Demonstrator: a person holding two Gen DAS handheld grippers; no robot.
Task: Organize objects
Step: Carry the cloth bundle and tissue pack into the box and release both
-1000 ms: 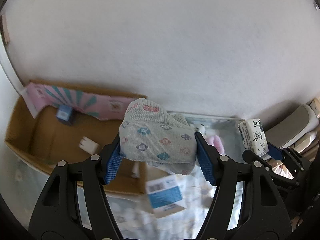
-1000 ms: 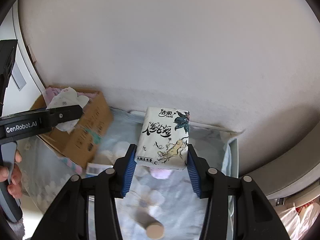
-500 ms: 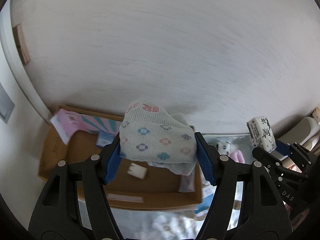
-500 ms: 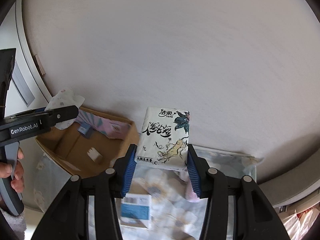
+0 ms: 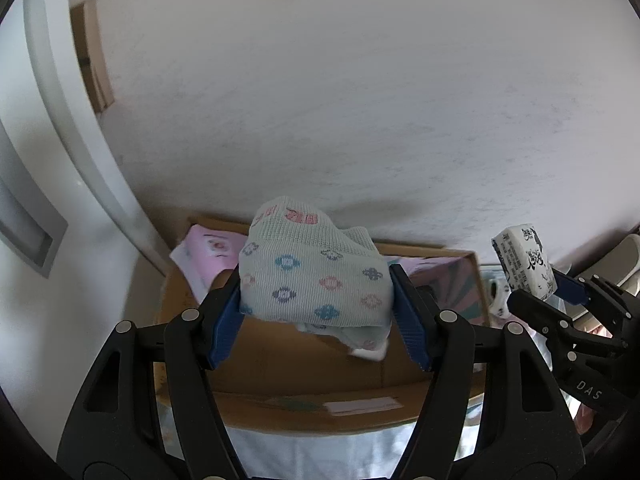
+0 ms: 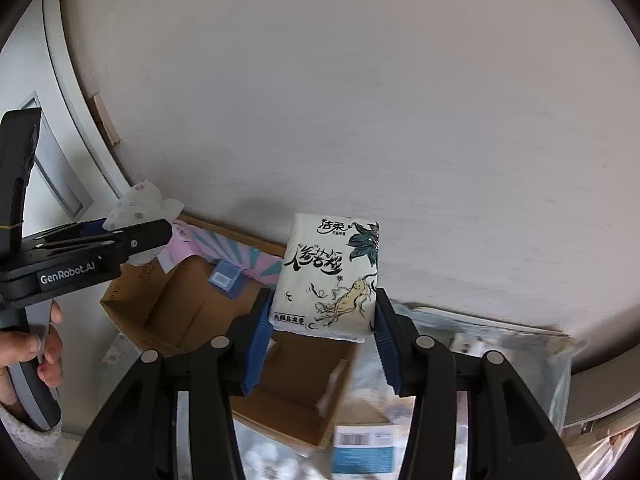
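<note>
Both grippers carry loads above the open cardboard box [image 5: 304, 364], presumably so each item can be dropped inside as part of the sorting.

Left gripper [image 5: 316, 300]: jaws clamped on a bundle of patterned socks [image 5: 316, 280], pinched from both sides across the middle. The bundle sits between the blue pads, its loose end drooping below the right-hand pad. Box interior lies directly beneath and beyond the fingertips.

Right gripper [image 6: 324, 316]: jaws closed on a tissue pack [image 6: 330, 276], gripped at its lower edge, upright, printed face toward the camera. The box lies below and to its left; the pack hangs over the box's near right corner.

A pink printed pack [image 5: 208, 256] leans against the box's far wall. A blue-labelled carton [image 6: 362, 450] lies outside the box, below the right gripper.

Judgement: both loads are roughly over the target; release needs only a lowering.
</note>
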